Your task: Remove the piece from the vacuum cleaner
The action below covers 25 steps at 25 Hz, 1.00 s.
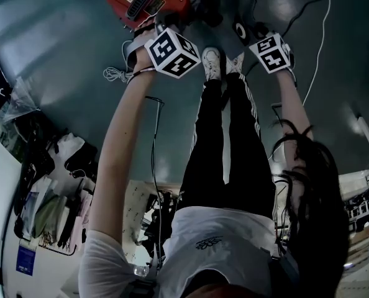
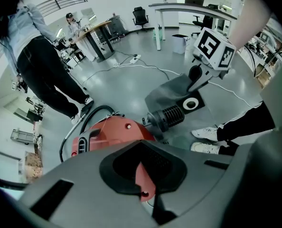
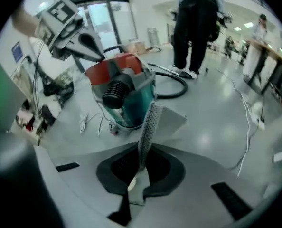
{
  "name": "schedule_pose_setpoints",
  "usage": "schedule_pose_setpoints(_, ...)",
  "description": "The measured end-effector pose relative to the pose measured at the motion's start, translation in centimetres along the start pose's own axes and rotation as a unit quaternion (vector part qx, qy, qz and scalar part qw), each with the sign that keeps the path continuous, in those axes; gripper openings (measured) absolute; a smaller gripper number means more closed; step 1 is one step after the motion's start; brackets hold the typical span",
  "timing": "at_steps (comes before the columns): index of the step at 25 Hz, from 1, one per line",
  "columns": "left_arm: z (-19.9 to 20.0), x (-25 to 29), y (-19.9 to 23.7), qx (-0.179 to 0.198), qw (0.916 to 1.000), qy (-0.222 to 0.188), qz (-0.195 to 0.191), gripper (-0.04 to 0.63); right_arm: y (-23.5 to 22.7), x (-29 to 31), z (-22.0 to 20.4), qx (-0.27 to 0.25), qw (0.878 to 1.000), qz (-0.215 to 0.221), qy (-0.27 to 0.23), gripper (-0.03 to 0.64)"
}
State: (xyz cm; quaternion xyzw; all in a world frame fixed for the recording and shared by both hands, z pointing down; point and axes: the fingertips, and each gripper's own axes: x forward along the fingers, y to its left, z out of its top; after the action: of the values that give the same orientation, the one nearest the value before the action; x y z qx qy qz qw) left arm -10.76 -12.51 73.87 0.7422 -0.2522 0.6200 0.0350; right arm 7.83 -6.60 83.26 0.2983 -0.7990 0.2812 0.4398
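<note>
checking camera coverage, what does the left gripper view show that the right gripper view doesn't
Left gripper view only: the black collar of the grey bag, the wearer's white shoes, a red part between the fingers of the left gripper. Right gripper view only: the vacuum cleaner's teal drum, the bag's edge clamped by the right gripper. Both: the red top, the black ribbed part, a bystander in black trousers.

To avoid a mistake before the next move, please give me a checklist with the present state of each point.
1. Left claw clamped on the red top of the vacuum cleaner: ok.
2. Right claw shut on the grey piece: ok.
3. Grey piece fully free of the vacuum cleaner: cannot tell.
4. Black hose lies away from the grey piece: ok.
</note>
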Motion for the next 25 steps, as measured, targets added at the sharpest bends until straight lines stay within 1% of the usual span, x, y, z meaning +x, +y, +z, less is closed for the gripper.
schedule_pose_setpoints(1,-0.1,-0.1,0.0,0.000,1.0000,-0.004,0.002,0.000,-0.7,-0.5,-1.5,0.023,1.000,-0.009,0.006,0.023)
schedule_pose_setpoints(2,-0.2,-0.1,0.1,-0.002,1.0000,-0.007,0.005,0.000,-1.4,-1.0,-2.4,0.047,0.999,-0.017,0.002,0.023)
schedule_pose_setpoints(3,-0.3,-0.1,0.2,-0.005,0.9999,-0.010,0.009,0.000,-1.9,-1.3,-2.6,0.060,0.998,-0.024,-0.005,0.023)
schedule_pose_setpoints(5,-0.3,0.0,0.3,-0.013,0.9998,-0.010,0.013,0.000,-2.3,-1.7,-2.2,0.064,0.997,-0.027,-0.016,0.023)
schedule_pose_setpoints(11,-0.3,0.2,0.1,-0.023,0.9997,-0.006,0.007,0.000,-2.0,-1.5,-1.0,0.072,0.997,-0.025,-0.031,0.023)
schedule_pose_setpoints(12,-0.2,0.3,0.3,-0.033,0.9994,-0.006,0.006,0.000,-2.0,-1.6,-0.8,0.074,0.996,-0.027,-0.032,0.023)
schedule_pose_setpoints(13,-0.2,0.4,0.4,-0.053,0.9986,-0.006,0.003,0.000,-2.1,-1.7,-0.7,0.079,0.996,-0.031,-0.033,0.023)
schedule_pose_setpoints(14,-0.2,0.5,0.5,-0.085,0.9964,-0.007,-0.001,0.000,-2.2,-2.0,-0.6,0.086,0.995,-0.037,-0.034,0.023)
schedule_pose_setpoints(15,-0.2,0.7,0.7,-0.126,0.9919,-0.008,-0.006,0.000,-2.2,-2.4,-0.4,0.092,0.994,-0.045,-0.033,0.023)
schedule_pose_setpoints(16,-0.2,0.6,1.0,-0.172,0.9850,-0.011,-0.007,0.000,-2.2,-2.9,-0.2,0.096,0.993,-0.055,-0.030,0.023)
schedule_pose_setpoints(17,0.0,0.3,1.4,-0.214,0.9766,-0.019,0.001,0.001,-2.1,-3.5,0.2,0.100,0.993,-0.065,-0.027,0.023)
schedule_pose_setpoints(18,0.3,-0.6,1.9,-0.248,0.9681,-0.032,0.019,0.000,-2.0,-4.3,0.5,0.108,0.991,-0.074,-0.025,0.023)
schedule_pose_setpoints(20,1.5,-3.6,2.6,-0.291,0.9518,-0.073,0.062,0.000,-1.5,-6.0,1.3,0.131,0.987,-0.084,-0.029,0.023)
schedule_pose_setpoints(21,2.4,-5.2,2.6,-0.311,0.9428,-0.095,0.073,0.000,-1.3,-7.0,1.7,0.140,0.986,-0.087,-0.033,0.023)
schedule_pose_setpoints(23,4.4,-8.4,2.5,-0.350,0.9235,-0.134,0.080,0.000,-1.2,-9.3,3.0,0.154,0.983,-0.093,-0.048,0.023)
schedule_pose_setpoints(24,5.3,-9.9,2.6,-0.365,0.9151,-0.150,0.083,0.000,-1.1,-10.6,3.9,0.166,0.980,-0.095,-0.059,0.023)
schedule_pose_setpoints(25,6.1,-11.3,2.8,-0.375,0.9087,-0.163,0.085,0.000,-0.9,-12.0,4.9,0.182,0.976,-0.098,-0.073,0.023)
